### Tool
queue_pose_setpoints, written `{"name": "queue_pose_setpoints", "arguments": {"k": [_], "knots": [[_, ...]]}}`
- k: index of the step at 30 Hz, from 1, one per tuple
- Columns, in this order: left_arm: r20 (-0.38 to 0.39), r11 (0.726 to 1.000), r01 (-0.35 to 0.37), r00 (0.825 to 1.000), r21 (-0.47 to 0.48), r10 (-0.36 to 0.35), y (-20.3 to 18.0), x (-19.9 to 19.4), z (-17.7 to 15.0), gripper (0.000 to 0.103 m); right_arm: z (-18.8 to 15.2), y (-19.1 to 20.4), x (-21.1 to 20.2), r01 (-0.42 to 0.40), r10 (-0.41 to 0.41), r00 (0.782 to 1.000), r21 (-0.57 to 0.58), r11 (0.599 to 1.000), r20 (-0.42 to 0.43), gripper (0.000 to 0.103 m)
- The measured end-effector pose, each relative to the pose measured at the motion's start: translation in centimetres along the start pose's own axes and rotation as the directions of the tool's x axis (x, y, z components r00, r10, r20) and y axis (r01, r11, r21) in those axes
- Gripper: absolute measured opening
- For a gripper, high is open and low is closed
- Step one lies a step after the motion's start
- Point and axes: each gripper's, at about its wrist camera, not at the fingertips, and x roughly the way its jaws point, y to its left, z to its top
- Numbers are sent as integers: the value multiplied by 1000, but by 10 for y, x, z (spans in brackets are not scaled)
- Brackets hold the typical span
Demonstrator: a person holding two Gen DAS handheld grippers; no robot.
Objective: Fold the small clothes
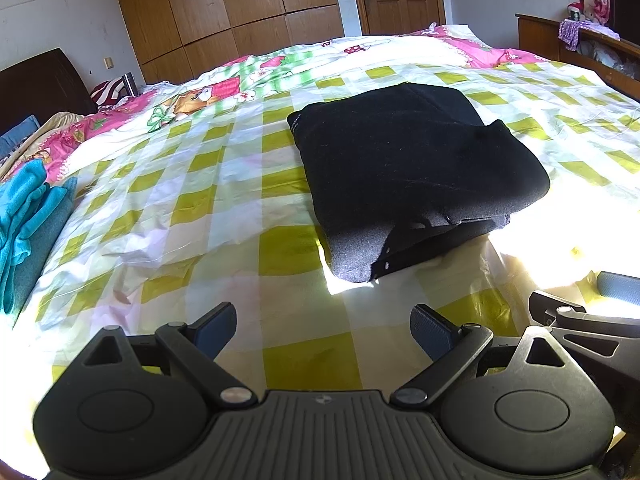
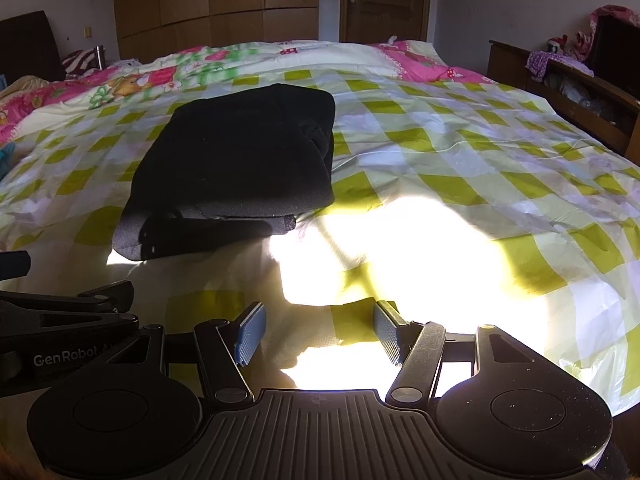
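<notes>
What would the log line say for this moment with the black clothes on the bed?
left gripper: open, empty | right gripper: open, empty | black garment: folded on checked bedsheet, untouched | grippers: side by side

Blown-out sun patch (fisheye-bent edges)

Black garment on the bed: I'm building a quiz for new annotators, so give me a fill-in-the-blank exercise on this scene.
1. The garment lying folded on the bed is ____ in colour.
2. The left gripper and right gripper both hold ____.
3. The fingers of both grippers stand ____.
4. In the left wrist view, the teal cloth lies to the garment's ____.

Missing words: black; nothing; open; left
</notes>
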Motion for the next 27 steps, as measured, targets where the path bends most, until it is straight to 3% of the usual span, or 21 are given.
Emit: {"name": "queue_pose_setpoints", "arguments": {"k": [27], "knots": [[2,1000,-11,1000,4,11,-3,0,-1,103,-1,-1,1,3,-3,1000,3,1000,-5,60]]}}
